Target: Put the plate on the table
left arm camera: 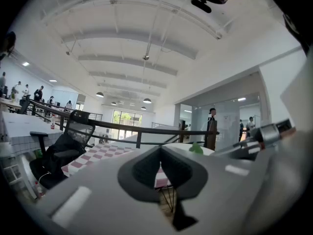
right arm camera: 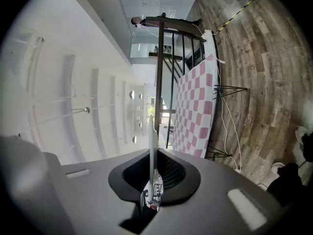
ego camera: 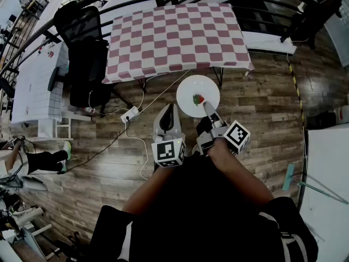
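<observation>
Right gripper [ego camera: 210, 111]: jaws closed narrow on the near rim of the plate [ego camera: 192, 87]. In the right gripper view the rim shows edge-on, a thin white line running straight up between the jaws. The plate juts out ahead of the jaws, roughly level, in the air over the wood floor [ego camera: 262, 97]. The checked table [ego camera: 175, 34] lies beyond the plate's far edge, not under it.

Left gripper [ego camera: 168, 117]: just beside the right one, jaws together with nothing between them. It seems clear of the plate in the head view.

Handling (judgement):
- The plate looks stiff and glazed, probably ceramic, so it is breakable and smooth under the jaws.
- It is held at one edge only, so its weight levers on the grip and a quick swing could tip it or let it slide out.
- The rim is a workable hold, and a deeper bite would be safer.
- A small red and green piece [ego camera: 198, 99] sits loose on the plate just ahead of the right jaws and would likely roll if the plate tilts.

Hard to make out:
- The red and green piece is too small to identify; possibly fruit.
- The gripper body hides how far the jaws overlap the rim.
- The plate's underside is not shown.
- The steep head view does not show how high the plate is against the table top.
</observation>
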{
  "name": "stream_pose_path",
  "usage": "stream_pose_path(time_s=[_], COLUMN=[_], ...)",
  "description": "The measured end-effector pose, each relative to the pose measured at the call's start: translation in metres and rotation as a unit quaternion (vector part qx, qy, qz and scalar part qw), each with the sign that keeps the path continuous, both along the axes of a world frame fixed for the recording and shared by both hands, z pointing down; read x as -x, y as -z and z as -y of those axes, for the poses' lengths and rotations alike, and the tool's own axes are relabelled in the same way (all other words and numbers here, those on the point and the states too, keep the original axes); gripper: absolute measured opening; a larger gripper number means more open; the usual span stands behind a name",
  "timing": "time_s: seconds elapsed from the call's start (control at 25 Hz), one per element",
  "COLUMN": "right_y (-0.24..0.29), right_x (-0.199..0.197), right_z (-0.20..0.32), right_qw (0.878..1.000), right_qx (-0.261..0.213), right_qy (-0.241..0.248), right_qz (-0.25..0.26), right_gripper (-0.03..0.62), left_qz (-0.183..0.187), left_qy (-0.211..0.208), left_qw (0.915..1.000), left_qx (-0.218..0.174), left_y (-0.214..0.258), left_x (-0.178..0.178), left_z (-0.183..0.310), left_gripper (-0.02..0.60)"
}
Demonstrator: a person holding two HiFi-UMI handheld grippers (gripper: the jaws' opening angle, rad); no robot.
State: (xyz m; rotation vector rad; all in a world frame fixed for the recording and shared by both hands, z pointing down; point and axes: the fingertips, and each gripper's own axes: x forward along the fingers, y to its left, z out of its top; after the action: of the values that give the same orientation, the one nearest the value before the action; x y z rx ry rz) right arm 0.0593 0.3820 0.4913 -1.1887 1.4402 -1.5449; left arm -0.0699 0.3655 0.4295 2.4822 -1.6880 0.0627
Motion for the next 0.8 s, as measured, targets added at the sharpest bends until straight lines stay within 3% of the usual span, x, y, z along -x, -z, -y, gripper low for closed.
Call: stream_pose_path(time_s=[0.32,0.52,0.8], right_y=[0.004,0.003,-0.002], right_x=[-0.006,-0.016,-0.03], right_z=[-0.01,-0.012,0.007], right_qw=[1.0,1.0,1.0], right_qx=[0.001,-0.002,-0.003], right_qy=[-0.003,-0.007,-0.011], right_qz=[0.019,0.002,-0.026], right_gripper=[0.017,0.017,0.017], left_qz=[-0.01,-0.01,-0.001], left_qy=[0.013,0.016,0.009], left_qw=[0.9999,0.9997,0.9999], left_qx=[-0.001,0.016,0.013], left_y=[0.003,-0.013,-0.019], left_x=[0.002,0.009,0.012], left_z=[-0.004,-0.003,0.021], left_gripper=[0.009,0.009,0.009])
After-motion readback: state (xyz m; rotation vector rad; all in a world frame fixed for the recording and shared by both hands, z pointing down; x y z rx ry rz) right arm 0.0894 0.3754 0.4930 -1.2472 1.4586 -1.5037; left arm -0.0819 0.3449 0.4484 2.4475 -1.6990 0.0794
